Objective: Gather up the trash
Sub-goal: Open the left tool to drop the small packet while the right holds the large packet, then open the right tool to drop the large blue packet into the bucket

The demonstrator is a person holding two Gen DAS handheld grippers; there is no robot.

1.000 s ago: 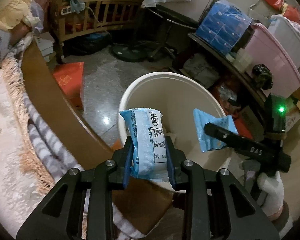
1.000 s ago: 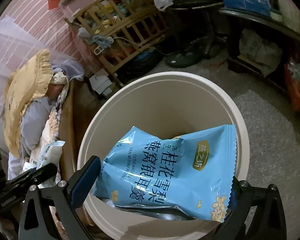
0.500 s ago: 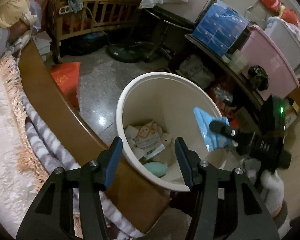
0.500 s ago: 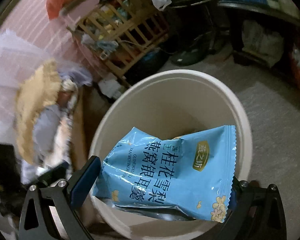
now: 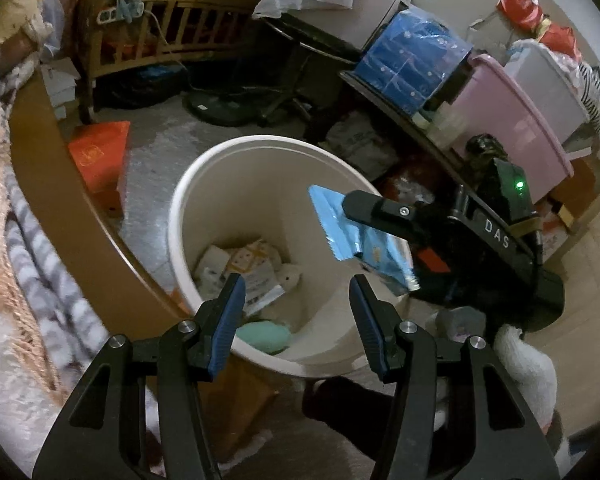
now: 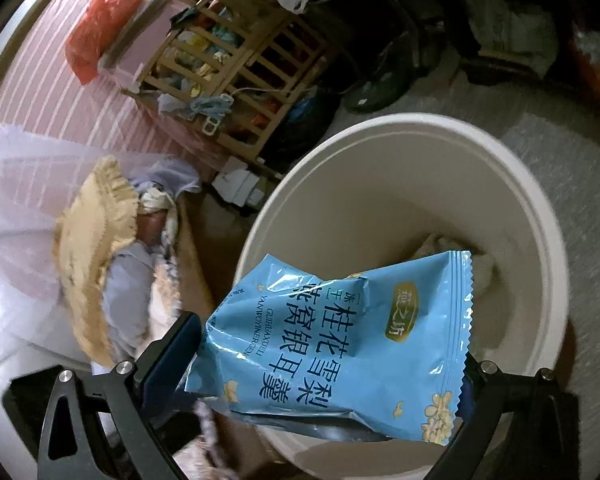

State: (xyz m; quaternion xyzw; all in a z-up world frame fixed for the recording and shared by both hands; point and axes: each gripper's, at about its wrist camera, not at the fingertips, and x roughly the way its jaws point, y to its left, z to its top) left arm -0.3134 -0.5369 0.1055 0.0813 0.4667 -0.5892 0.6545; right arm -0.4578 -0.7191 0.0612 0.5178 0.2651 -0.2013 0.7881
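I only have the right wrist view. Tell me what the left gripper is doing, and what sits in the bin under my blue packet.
Observer: The left gripper points into the bin from its near side. Its jaws have just been opening, and nothing is between them.
Operator: Now the contents. The packet blocks my view.
Observer: Paper wrappers and a mint-green item lie on the bottom, and the bin is far from full.
Operator: Confirm where my packet hangs.
Observer: In the left wrist view, the blue packet, gripped by the right gripper, straddles the bin's right rim, partly over the opening.
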